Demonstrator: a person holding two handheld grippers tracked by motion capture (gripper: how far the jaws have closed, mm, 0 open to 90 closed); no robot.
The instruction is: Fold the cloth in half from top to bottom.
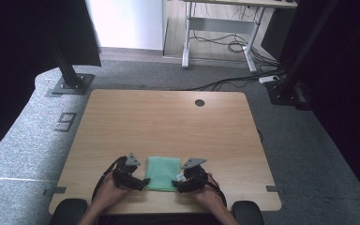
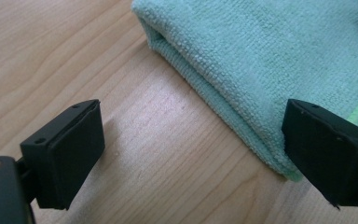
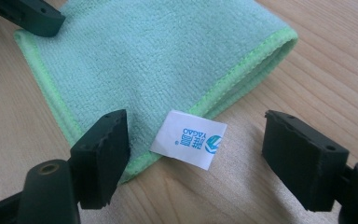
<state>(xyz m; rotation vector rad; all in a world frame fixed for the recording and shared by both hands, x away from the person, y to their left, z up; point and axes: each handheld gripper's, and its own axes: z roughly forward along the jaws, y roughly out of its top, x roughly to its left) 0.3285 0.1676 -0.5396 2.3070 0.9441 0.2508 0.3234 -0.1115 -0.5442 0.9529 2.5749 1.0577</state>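
Left hand-held gripper (image 1: 140, 182): jaws spread wide and holding nothing; it sat low at the near left corner of the cloth, 1 jaw over bare wood and the other just at the cloth's edge, likely so the corner could be taken between them.
Right hand-held gripper (image 1: 180, 183): jaws also spread and empty; in its own view they straddled the cloth's near right corner (image 3: 135, 168) and the tag, a placement that suited a pinch on that corner.
Hands: 1 hand (image 1: 110, 192) behind each tool, coming in from the near edge, mirrored on either side of the cloth, which pointed to a 2-handed move.
Cloth (image 1: 163, 172): a mint-green microfibre cloth, folded into a flat rectangle, lying near the front edge of the table between the 2 tools; the left gripper view showed the rounded fold (image 2: 205, 79) along its side, at least 2 layers thick.
Tag (image 3: 189, 139): small white label with blue print, sticking out from the hem at the near right corner, lying flat on the wood.
Table (image 1: 168, 117): light wood, bare beyond the cloth, leaving room ahead to open or fold the cloth further.
Step in hand: judged as the approach just short of gripping both near corners.
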